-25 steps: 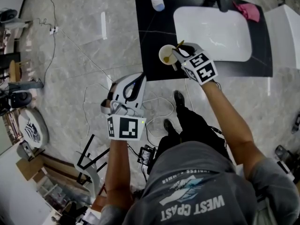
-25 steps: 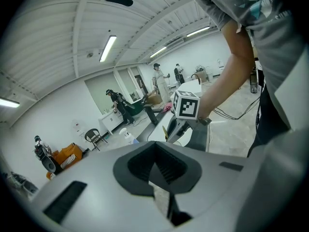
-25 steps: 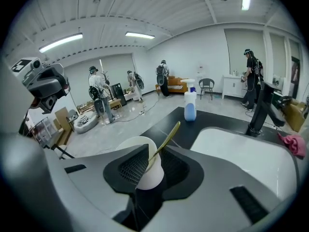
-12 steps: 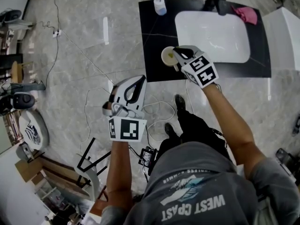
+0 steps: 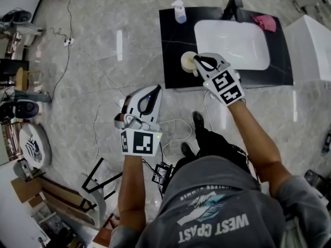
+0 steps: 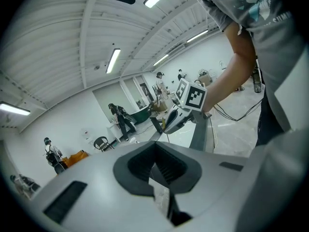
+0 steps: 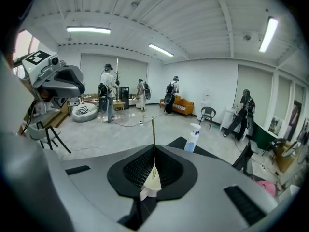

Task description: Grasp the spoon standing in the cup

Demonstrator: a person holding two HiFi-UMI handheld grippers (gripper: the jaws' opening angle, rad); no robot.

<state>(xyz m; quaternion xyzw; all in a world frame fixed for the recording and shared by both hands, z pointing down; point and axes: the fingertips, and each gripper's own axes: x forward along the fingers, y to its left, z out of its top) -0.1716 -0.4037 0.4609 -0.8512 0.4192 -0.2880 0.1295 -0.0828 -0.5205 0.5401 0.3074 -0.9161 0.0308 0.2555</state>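
A cream cup (image 5: 187, 61) stands on the black counter (image 5: 172, 45), left of the sink. My right gripper (image 5: 199, 62) hovers at the cup's right rim. In the right gripper view this gripper (image 7: 154, 151) is shut on the spoon (image 7: 153, 129). Its thin gold stem sticks out past the pads and a cream part sits between them. The head view hides the spoon. My left gripper (image 5: 153, 91) hangs over the floor, well away from the counter. Its jaws (image 6: 155, 151) meet at the tips with nothing between them.
A white sink basin (image 5: 232, 44) fills the counter's right part, with a black faucet (image 5: 231, 6) behind it. A spray bottle (image 5: 180, 12) stands at the back left and a pink cloth (image 5: 265, 22) at the back right. Cables (image 5: 170, 125) trail across the marble floor.
The right gripper's jaws closed around the spoon at the cup, and the gripper then lifted with it. The left gripper rose a little.
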